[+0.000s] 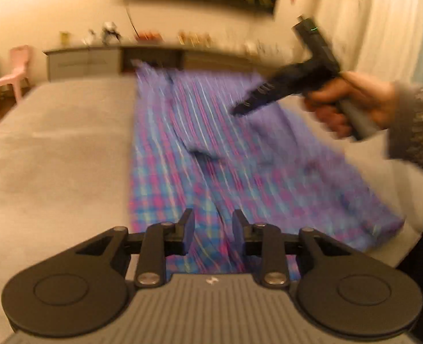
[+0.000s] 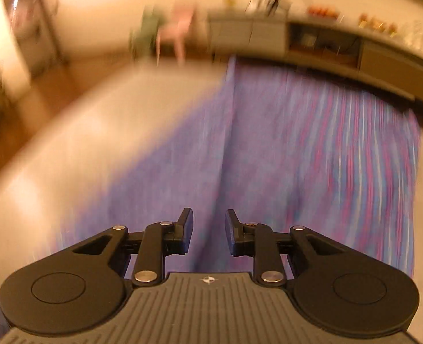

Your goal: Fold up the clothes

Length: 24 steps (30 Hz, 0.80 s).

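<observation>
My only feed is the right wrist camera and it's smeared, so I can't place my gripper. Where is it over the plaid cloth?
Observer: The right gripper hangs over the far right part of the cloth, held by a hand.
Operator: And the left one?
Observer: The left gripper is over the cloth's near end, jaws apart, nothing pinched.
Operator: Does the cloth lie flat?
Observer: Not quite. A flap seems folded over its middle, though the picture is blurred.
</observation>
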Tool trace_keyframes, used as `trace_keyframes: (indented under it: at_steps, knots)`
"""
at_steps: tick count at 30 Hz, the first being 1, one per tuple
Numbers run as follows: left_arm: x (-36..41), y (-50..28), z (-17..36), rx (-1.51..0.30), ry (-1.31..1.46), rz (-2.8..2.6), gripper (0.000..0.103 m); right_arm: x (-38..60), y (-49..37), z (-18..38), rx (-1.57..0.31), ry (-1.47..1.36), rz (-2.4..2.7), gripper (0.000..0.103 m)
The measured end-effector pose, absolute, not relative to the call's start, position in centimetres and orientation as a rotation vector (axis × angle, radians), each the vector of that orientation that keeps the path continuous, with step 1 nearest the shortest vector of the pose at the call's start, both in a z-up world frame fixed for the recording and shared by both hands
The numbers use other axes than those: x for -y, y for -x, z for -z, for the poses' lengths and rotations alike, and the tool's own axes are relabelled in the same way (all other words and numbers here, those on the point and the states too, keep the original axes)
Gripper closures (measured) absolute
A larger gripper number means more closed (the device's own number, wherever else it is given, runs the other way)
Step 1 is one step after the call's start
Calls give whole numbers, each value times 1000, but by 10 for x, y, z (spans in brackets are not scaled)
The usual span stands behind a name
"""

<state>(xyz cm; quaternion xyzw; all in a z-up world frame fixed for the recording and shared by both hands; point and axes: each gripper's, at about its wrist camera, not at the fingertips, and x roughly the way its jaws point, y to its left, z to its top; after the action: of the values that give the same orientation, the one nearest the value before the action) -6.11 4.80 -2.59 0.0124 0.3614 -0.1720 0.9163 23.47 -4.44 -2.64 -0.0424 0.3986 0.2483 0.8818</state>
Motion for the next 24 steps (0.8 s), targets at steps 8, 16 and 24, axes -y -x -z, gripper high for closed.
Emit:
trace_keyframes:
  at_steps: [8, 16, 24]
  knots:
    - [-96, 72, 0, -676, 174, 229, 49, 168, -88, 42, -808, -79, -304, 11]
    - [-69, 58, 36, -883, 104, 253, 51, 178, -10, 77, -861, -124, -328, 36]
    - [-72, 83, 34, -833, 187, 241, 54, 172, 13, 68, -819, -53, -339, 56]
